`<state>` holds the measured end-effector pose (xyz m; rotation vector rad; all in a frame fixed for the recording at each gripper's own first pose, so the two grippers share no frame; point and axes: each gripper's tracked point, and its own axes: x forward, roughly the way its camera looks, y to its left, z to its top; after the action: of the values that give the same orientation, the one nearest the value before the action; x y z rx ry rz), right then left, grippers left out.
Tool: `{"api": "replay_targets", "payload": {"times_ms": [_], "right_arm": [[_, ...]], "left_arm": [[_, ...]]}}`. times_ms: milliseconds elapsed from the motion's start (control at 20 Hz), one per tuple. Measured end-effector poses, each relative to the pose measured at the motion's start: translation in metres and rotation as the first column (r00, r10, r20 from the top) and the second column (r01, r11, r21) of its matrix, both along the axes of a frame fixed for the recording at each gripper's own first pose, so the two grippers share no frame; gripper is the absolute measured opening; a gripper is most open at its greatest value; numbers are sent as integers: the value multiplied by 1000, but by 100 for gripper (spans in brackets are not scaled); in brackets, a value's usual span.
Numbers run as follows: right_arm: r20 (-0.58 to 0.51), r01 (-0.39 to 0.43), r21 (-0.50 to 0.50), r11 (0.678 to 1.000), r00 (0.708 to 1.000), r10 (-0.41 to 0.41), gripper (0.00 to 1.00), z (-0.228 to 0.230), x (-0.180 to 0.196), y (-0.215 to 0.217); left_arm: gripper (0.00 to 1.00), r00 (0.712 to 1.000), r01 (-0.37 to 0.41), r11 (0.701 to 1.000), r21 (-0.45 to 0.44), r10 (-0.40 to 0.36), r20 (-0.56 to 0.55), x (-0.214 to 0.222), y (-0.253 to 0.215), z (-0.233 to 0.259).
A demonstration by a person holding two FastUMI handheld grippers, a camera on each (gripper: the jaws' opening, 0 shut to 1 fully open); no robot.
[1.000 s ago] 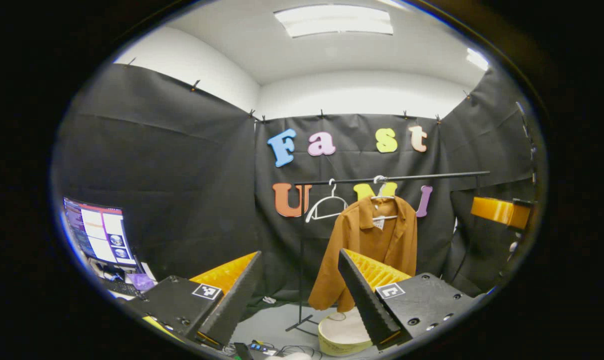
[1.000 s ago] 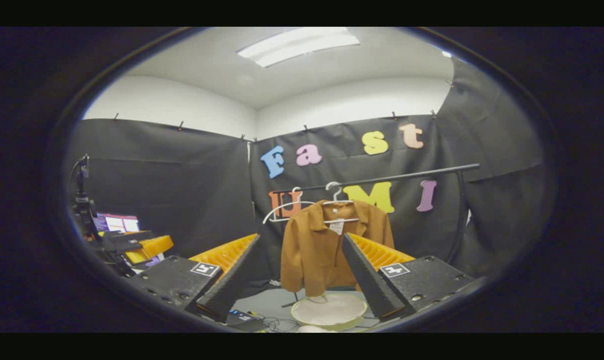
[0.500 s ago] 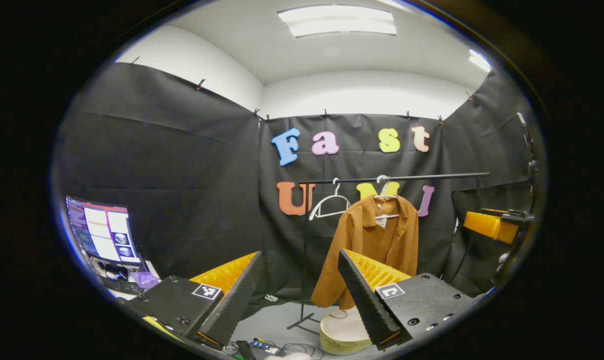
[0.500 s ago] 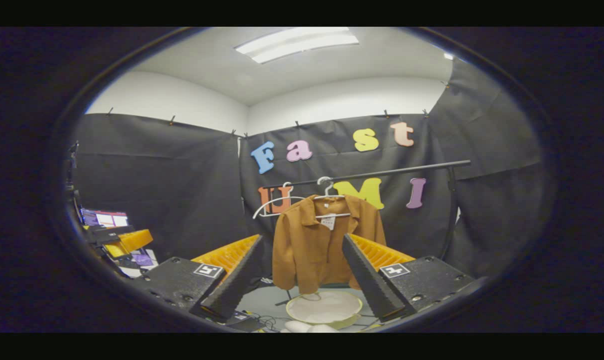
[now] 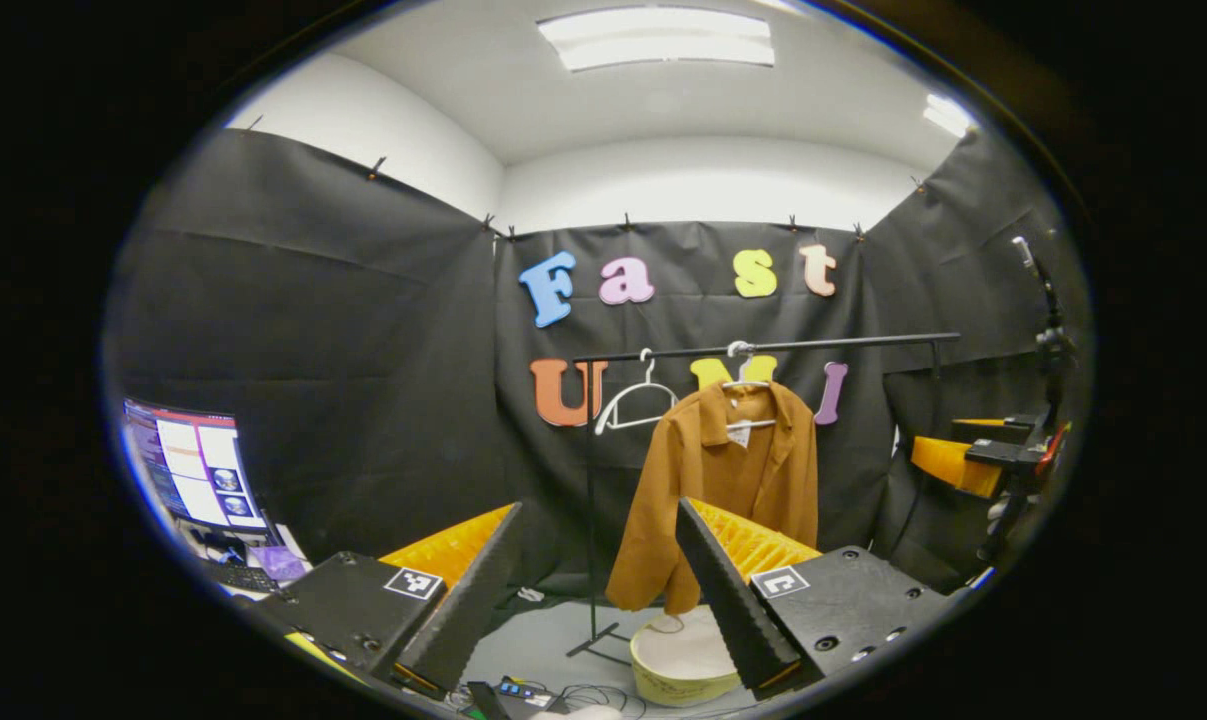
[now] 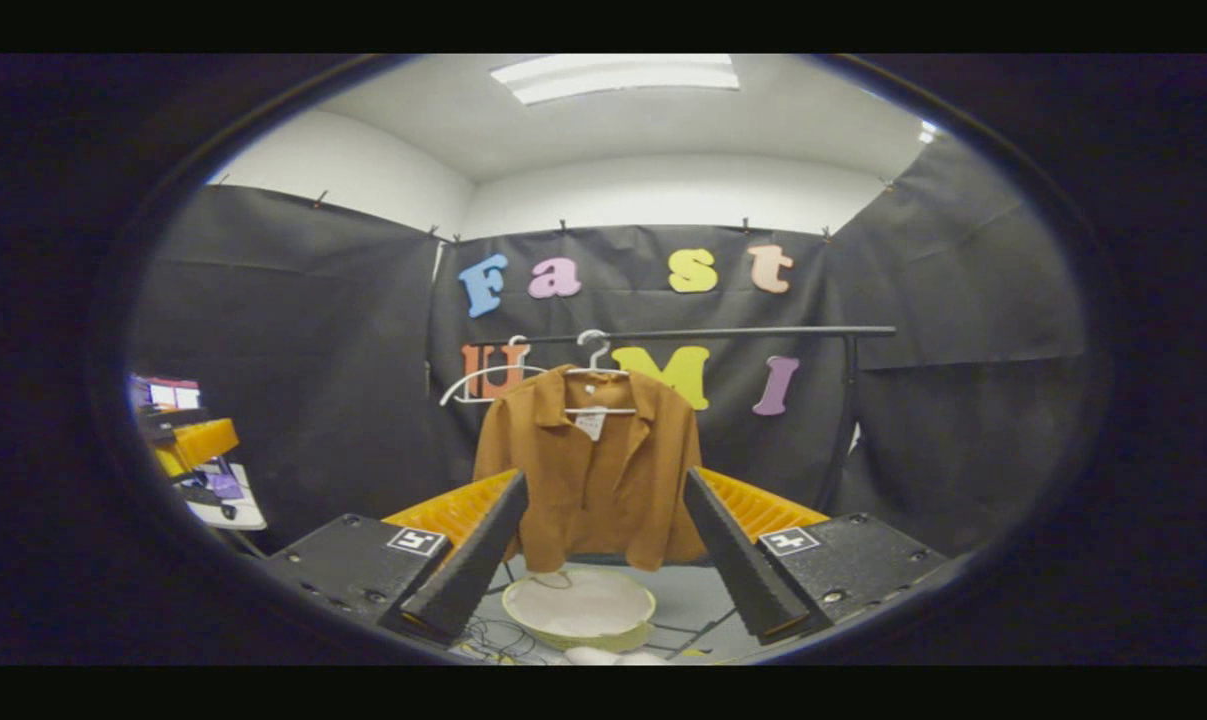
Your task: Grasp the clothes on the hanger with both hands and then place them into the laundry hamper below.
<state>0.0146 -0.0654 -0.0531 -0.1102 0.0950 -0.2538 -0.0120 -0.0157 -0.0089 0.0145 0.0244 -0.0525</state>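
Clothes here are one brown jacket (image 5: 728,490) hanging on a white hanger (image 5: 746,385) from a black rail (image 5: 763,347) against the back wall, with a second, bare white hanger (image 5: 636,405) just beside it on the same rail. Below the jacket a round, pale laundry hamper (image 5: 683,665) sits on the grey floor (image 5: 533,645), near the rail's foot.

In the left gripper view the left gripper (image 5: 598,580) is well short of the jacket, its fingers spread wide with nothing between them; the jacket lies ahead and to the right, its lower hem partly covered by the right-hand finger, which also cuts off part of the hamper. The other gripper (image 5: 973,460) shows at the far right edge, small and hard to make out.

In the right gripper view the right gripper (image 6: 603,570) also stands apart from the jacket (image 6: 593,470), jaws wide and empty, with the garment framed between the fingers and the hamper (image 6: 578,608) below it. A lit monitor (image 5: 198,465) sits at the left edge, its desk clutter too small to tell.
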Motion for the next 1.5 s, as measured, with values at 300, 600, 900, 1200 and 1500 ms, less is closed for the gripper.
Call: {"api": "replay_targets", "payload": {"times_ms": [300, 600, 900, 1200, 1500], "right_arm": [[-38, -7, 30, 1000, 999, 8, 99, -20, 71, -45], [-68, -51, 43, 998, 996, 54, 99, -27, 155, -82], [-92, -109, 49, 993, 989, 113, 97, -35, 229, -122], [-132, -143, 68, 987, 980, 151, 100, -50, 287, -165], [-141, -122, 58, 991, 982, 129, 100, -54, 314, -188]], "left_arm": [[100, 1000, -20, 1000, 17, 19, 15, 33, -18, -2], [100, 999, -38, 999, 28, 38, 11, 95, -51, -1], [100, 1000, -6, 1000, 2, 6, -25, 180, -119, -20], [100, 998, 52, 998, -23, -52, -29, 261, -194, -40], [100, 987, 152, 987, -46, -154, -40, 343, -246, -62]]}}
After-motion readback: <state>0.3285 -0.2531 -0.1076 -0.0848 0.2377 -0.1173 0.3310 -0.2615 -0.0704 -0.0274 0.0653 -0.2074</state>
